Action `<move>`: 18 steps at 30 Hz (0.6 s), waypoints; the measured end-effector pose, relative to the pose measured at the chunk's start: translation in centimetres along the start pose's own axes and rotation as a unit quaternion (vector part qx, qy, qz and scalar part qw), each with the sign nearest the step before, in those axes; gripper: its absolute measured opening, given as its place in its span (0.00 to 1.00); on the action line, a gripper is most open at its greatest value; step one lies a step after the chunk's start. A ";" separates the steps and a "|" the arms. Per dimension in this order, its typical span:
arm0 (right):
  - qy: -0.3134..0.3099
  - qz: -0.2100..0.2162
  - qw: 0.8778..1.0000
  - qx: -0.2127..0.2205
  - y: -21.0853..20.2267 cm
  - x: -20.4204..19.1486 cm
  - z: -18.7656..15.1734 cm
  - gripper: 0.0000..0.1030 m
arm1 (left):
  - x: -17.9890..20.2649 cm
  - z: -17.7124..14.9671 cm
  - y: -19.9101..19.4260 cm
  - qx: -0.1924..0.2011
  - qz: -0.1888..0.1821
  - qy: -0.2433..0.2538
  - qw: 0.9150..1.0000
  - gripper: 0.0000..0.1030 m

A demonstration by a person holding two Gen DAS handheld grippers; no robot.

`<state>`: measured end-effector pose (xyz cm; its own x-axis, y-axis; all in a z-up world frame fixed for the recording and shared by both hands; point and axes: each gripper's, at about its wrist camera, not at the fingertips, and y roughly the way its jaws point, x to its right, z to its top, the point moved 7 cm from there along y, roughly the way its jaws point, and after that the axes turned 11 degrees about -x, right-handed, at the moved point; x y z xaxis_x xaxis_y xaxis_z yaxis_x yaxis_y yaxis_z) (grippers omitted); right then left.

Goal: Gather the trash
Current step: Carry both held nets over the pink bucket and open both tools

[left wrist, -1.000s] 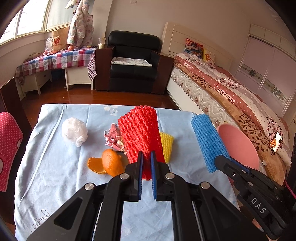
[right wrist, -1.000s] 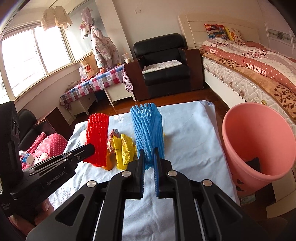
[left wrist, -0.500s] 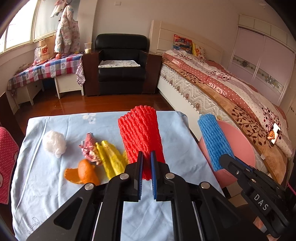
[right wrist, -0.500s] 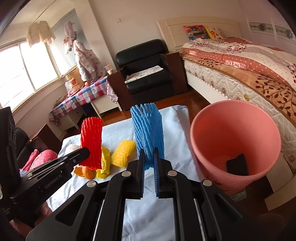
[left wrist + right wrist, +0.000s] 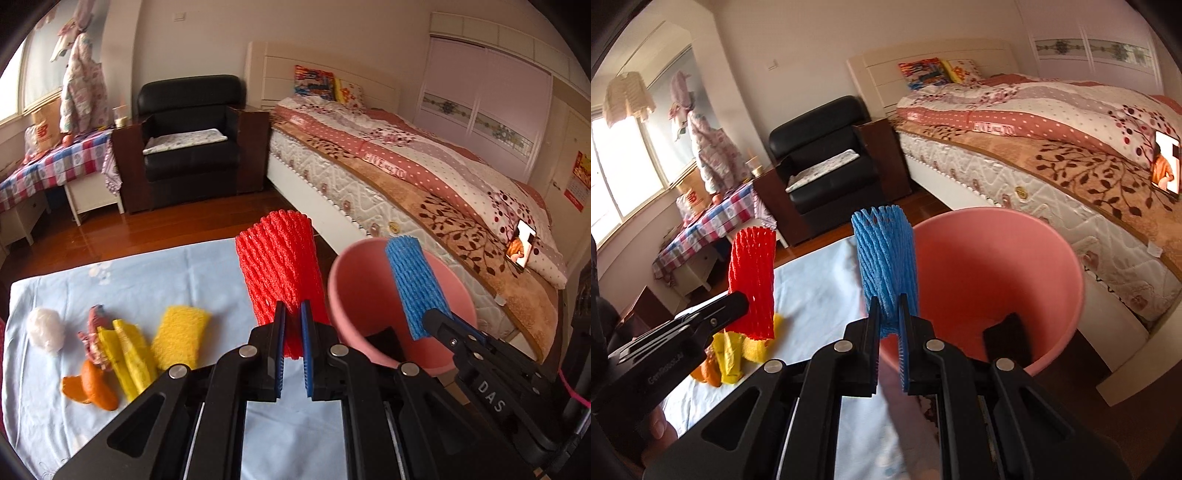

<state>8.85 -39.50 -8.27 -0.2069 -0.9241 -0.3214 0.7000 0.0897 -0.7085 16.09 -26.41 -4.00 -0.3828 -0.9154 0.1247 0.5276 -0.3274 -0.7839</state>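
Blue foam net [image 5: 884, 266] now over pink bin [image 5: 1052, 266], red foam net [image 5: 282, 266] nearer

Daylight from window [image 5: 620, 166] at left, blown out white. Room evenly bright, warm cast, soft shadows. Glare streaks on wooden floor [image 5: 110, 236] near far side. Strong fisheye bending, dark vignette in corners. Right view smeared by motion near bottom; far wardrobe [image 5: 491, 99] slightly soft.

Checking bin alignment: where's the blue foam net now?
Clamped in the right gripper, the blue foam net stands upright at the pink bin's left rim.
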 end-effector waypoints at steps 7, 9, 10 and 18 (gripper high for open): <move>0.030 -0.012 0.999 0.003 0.7 3.3 0.8 0.09 | 4.1 0.4 2.4 -0.023 -0.033 0.023 0.999 0.07; 0.038 -0.015 0.999 0.003 1.0 4.2 1.0 0.09 | 5.0 0.7 3.2 -0.029 -0.042 0.027 0.998 0.07; 0.040 -0.015 0.999 0.003 1.0 4.4 1.1 0.09 | 5.6 0.8 3.6 -0.031 -0.046 0.031 0.998 0.07; 0.067 -0.017 0.998 -0.011 3.1 7.1 1.3 0.09 | 8.4 0.5 7.4 -0.065 -0.059 0.041 0.995 0.08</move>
<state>10.45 -46.26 -11.86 -0.3217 -0.8687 -0.3766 0.6753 0.0683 -0.7344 17.13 -36.61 -8.43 -0.4996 -0.8485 0.1747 0.3750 -0.3936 -0.8393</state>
